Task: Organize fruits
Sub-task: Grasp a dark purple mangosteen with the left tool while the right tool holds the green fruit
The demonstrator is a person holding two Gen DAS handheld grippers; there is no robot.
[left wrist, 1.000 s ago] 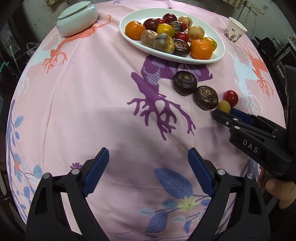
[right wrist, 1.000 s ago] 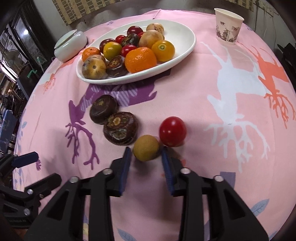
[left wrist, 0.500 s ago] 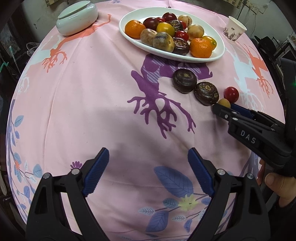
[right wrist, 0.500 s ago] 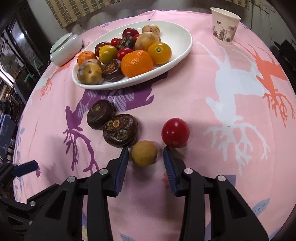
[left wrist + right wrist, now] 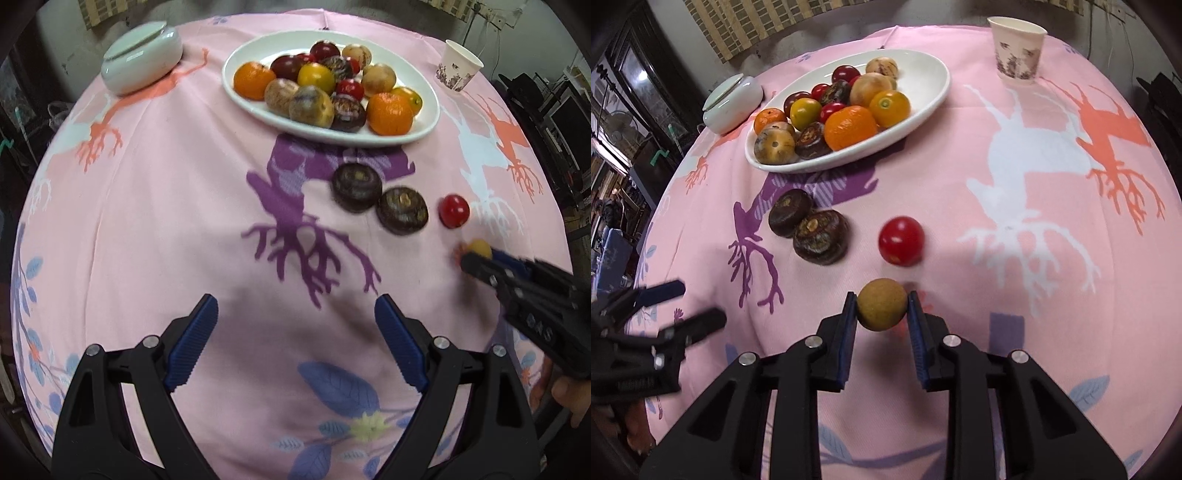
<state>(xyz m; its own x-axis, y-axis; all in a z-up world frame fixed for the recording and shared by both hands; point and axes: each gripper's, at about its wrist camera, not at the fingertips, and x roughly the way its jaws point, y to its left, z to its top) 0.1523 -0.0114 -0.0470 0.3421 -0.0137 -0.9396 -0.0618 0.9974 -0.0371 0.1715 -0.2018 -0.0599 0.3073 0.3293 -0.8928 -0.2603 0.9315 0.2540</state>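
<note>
Near the front of the worktop (image 5: pixel 1015 258), right hand-held gripper (image 5: pixel 881 306) just closed onto the small brown fruit (image 5: pixel 881 304), presumably bound for the far white plate (image 5: pixel 923 99); left hand-held gripper (image 5: pixel 295 341) idling wide, empty.

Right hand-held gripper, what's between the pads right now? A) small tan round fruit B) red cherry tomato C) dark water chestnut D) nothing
A: the right hand-held gripper has both blue pads pressed on the small tan round fruit, while the red cherry tomato and the two dark water chestnuts lie free on the pink cloth.
</note>
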